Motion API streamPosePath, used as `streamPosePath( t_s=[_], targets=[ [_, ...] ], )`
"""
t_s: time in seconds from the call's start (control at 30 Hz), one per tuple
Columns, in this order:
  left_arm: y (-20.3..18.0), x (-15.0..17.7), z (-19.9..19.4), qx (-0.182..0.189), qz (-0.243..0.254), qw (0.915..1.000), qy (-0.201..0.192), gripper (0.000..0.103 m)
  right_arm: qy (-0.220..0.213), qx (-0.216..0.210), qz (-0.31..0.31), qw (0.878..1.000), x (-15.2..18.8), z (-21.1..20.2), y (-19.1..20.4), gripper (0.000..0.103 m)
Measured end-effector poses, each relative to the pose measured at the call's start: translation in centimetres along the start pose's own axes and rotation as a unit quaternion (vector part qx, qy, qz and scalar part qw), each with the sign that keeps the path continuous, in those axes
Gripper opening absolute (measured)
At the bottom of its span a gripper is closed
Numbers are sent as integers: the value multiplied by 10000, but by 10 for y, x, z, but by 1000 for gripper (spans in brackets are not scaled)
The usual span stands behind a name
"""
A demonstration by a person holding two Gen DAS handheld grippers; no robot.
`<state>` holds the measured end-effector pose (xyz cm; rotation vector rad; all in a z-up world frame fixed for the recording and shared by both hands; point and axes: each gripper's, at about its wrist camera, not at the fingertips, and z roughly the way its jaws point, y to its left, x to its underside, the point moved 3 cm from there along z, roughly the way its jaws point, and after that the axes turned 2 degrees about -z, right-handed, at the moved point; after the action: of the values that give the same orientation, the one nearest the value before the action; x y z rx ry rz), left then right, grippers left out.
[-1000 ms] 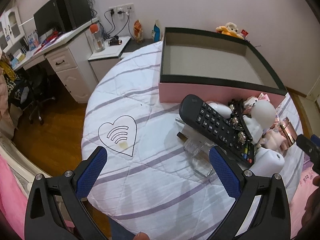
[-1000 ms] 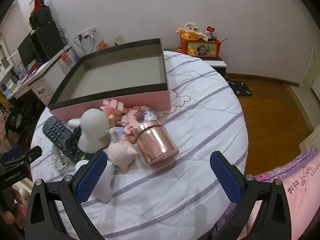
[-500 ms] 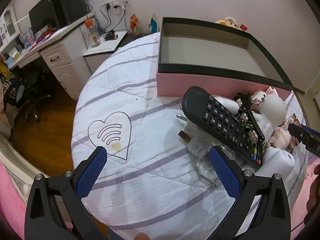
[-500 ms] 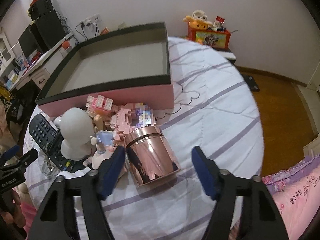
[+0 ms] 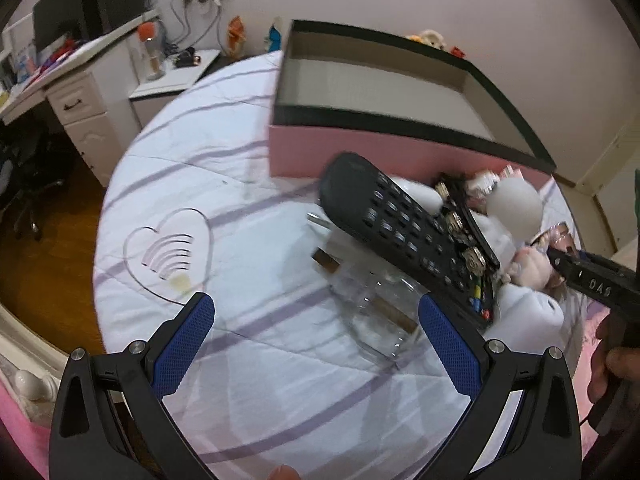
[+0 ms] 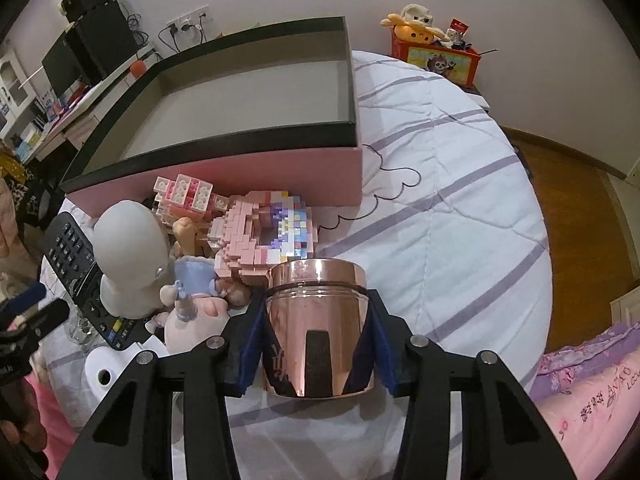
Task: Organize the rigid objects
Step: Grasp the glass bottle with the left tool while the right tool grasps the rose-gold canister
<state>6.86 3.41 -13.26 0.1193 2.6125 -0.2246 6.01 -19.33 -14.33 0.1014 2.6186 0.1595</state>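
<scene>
The right gripper (image 6: 316, 336) is closing, its blue pads against both sides of the copper tin (image 6: 318, 320). The pink box (image 6: 224, 168) lies at 11 o'clock. The left gripper (image 5: 316, 336) gapes wide, the remote (image 5: 404, 236) at 1 o'clock.

a white desk (image 5: 76, 92) with a dark monitor (image 5: 60, 16) stands beside the striped bedspread (image 5: 248, 360).

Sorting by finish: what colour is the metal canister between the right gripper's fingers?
Shiny rose-gold canister, clearest in the right wrist view.
</scene>
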Motion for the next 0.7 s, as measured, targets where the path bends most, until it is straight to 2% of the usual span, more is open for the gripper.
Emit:
streamPosePath(
  t_s=[0.17,0.3,0.4,0.57,0.6,0.7],
  targets=[
    [-7,3,7,227,22,9997,71,103,-30,-61,151,9999,7,-7,-6,48],
    [-16,6,14,206,163,9994,215,103,-47,-68,181,9998,9,-10,-5,48],
    [-13,4,21,199,42,9998,90,103,-64,-73,208,9997,9,-10,-6,48],
    [-18,4,27,-159,220,9996,-76,101,-100,-129,221,9996,8,-11,-7,48],
    [-17,4,27,-136,210,9996,-93,100,-108,-127,219,9996,8,-12,-7,48],
    [-8,6,19,-73,131,9997,-209,84,-134,-139,260,9995,8,-14,-9,48]
  ],
)
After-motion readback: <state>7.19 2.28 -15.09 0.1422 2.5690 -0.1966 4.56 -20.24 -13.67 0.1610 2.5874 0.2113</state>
